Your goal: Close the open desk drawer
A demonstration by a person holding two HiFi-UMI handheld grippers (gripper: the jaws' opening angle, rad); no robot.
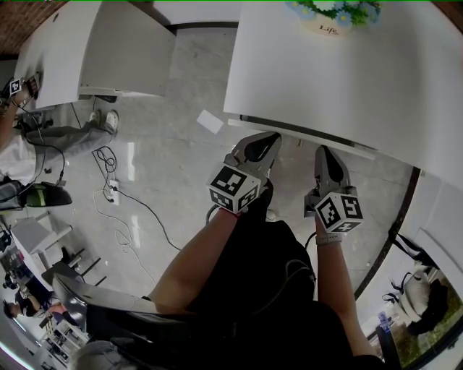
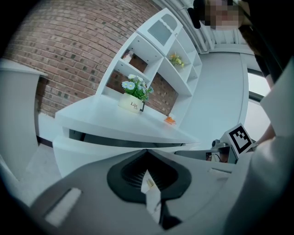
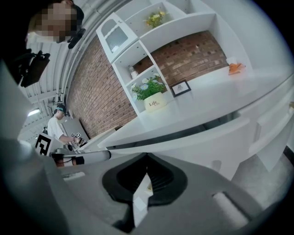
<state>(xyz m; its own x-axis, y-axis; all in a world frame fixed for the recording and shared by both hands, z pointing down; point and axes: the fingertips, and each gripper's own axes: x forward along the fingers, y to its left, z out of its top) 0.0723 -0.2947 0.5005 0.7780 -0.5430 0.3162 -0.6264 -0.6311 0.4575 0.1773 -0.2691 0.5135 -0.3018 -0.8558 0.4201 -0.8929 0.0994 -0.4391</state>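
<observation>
The white desk fills the upper right of the head view. Its drawer front stands out slightly under the top, with a dark gap along it. My left gripper and right gripper hover side by side just before that front, both shut and holding nothing. I cannot tell whether either touches it. In the left gripper view the drawer front lies beyond the shut left gripper. The right gripper view has the drawer front past the closed right gripper.
A flower pot stands on the desk top. A second white desk is at the upper left. Cables and a sheet of paper lie on the grey floor. Another person works far off.
</observation>
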